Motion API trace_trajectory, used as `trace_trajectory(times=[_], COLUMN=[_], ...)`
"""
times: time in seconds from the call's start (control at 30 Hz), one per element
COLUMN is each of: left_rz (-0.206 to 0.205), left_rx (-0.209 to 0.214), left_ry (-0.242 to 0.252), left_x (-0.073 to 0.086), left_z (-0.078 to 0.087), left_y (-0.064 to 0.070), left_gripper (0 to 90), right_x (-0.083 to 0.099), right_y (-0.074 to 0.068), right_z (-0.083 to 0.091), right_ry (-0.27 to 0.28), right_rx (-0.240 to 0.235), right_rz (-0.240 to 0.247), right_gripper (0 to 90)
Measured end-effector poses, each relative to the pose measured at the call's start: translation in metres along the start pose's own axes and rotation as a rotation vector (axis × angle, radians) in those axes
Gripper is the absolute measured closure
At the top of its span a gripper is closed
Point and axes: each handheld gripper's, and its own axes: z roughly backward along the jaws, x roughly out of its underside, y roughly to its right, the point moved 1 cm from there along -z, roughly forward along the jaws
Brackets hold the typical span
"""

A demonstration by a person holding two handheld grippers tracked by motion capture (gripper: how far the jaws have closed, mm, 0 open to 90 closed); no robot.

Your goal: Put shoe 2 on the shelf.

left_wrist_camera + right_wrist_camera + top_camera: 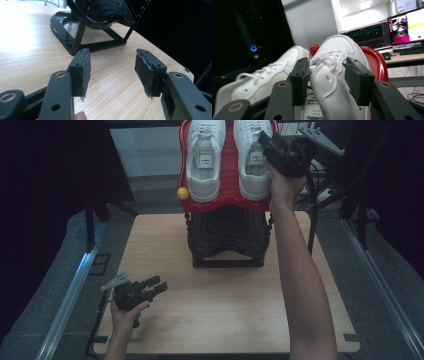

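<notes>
A wooden table (225, 305) is seen bearing a black rack (227, 237), its red top shelf (229, 170) cut off above. Two white shoes sit there; the right shoe (332, 75) is straddled by the spread right gripper (325, 75), contact unclear. The left gripper (112, 67) is held spread, empty, over the table.

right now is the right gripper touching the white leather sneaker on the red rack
Cannot tell. In the right gripper view the right gripper has open jaws straddling the right-hand white leather sneaker on the red rack; the pads sit close, but neither contact nor gap shows plainly.
</notes>
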Motion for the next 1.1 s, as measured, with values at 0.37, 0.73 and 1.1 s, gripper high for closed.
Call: trace_trajectory(times=[0.37, 0.73, 1.1], left_rz=[0.003, -0.007, -0.006], left_rx=[-0.012, -0.025, -0.027], left_ry=[-0.003, -0.013, -0.034], left_x=[-0.001, -0.001, 0.002], left_z=[0.0, -0.002, -0.007], left_y=[0.0, 0.0, 0.001], left_gripper=[47.1, 47.0, 46.9], right_x=[-0.016, -0.003, 0.05], right_y=[0.019, 0.056, 0.092], right_z=[0.037, 0.079, 0.119], right_ry=[0.005, -0.038, -0.082], right_rx=[-0.047, -0.016, 0.002], right_rz=[-0.025, -0.019, -0.056], right_gripper=[51.8, 50.9, 50.8])
